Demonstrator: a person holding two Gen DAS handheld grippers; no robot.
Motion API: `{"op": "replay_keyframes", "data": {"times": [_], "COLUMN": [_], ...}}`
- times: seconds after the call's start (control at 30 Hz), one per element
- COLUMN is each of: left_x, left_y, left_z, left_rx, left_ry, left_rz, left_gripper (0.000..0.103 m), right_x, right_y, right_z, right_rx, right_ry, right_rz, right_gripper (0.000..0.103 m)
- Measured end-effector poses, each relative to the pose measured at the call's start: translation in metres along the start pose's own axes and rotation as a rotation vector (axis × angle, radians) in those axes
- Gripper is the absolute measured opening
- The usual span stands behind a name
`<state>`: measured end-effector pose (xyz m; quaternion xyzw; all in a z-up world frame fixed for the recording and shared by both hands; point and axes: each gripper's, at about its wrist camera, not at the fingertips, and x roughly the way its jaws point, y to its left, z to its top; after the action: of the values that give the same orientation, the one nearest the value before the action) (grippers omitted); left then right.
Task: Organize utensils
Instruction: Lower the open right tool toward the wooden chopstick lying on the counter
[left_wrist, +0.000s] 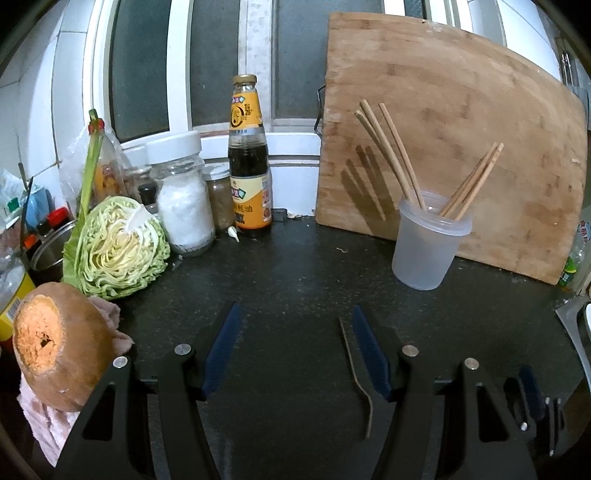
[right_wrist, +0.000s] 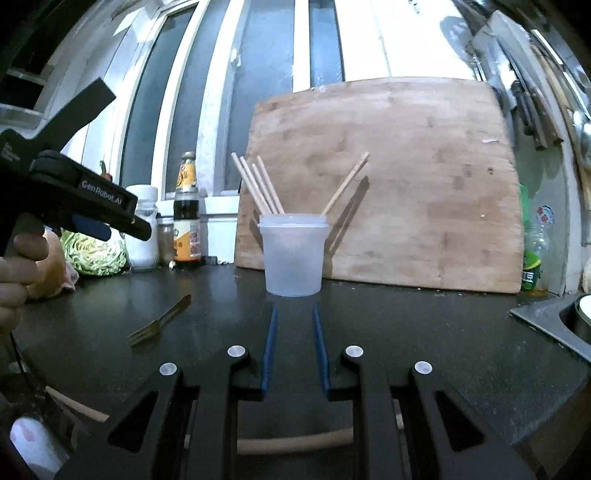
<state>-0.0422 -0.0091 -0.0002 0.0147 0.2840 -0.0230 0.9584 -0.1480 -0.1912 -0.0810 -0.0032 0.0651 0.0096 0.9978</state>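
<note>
Right of centre in the left wrist view, a translucent plastic cup (left_wrist: 428, 243) is standing on the dark countertop (left_wrist: 295, 280), holding wooden chopsticks (left_wrist: 391, 151) that are fanning out left and right above its rim. Behind it a wooden cutting board (left_wrist: 461, 140) is leaning against the window wall. Low in that frame the left gripper (left_wrist: 295, 339) is hovering with its blue-padded fingers spread wide and nothing between them. A fork (left_wrist: 356, 373) is lying on the counter just inside the right-hand finger, its handle running toward the upper part of the frame, well short of the cup.

Across the right wrist view, the right gripper (right_wrist: 294, 347) is sitting low at centre, its fingers parted by a narrow gap and holding nothing, pointing straight at the cup (right_wrist: 293, 254) just beyond the tips. The fork (right_wrist: 160, 321) is lying at lower left of that frame, well apart from these fingers. A half cabbage (left_wrist: 118, 247) and a sauce bottle (left_wrist: 249, 158) are standing at the left.
</note>
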Motion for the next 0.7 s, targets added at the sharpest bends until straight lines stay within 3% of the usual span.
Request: {"op": "replay_keyframes", "data": {"times": [0.27,0.6,0.7], "left_x": [0.009,0.014,0.017], "left_y": [0.001,-0.002,-0.002], "left_z": [-0.003,-0.002,-0.001], "left_rx": [-0.01,-0.003,-0.011], "left_ry": [0.018,0.018,0.029], "left_rz": [-0.008,-0.004,-0.014], "left_gripper": [0.062,0.062,0.062], "right_x": [-0.013,0.008,0.025], "right_y": [-0.004,-0.008,-0.006], "right_z": [-0.013,-0.018,-0.011], "right_rx": [-0.027,-0.009,0.001], "right_ry": [0.035,0.065,0.126], "right_rz": [-0.01,-0.001,-0.023], "right_gripper": [0.021,0.02,0.02]}}
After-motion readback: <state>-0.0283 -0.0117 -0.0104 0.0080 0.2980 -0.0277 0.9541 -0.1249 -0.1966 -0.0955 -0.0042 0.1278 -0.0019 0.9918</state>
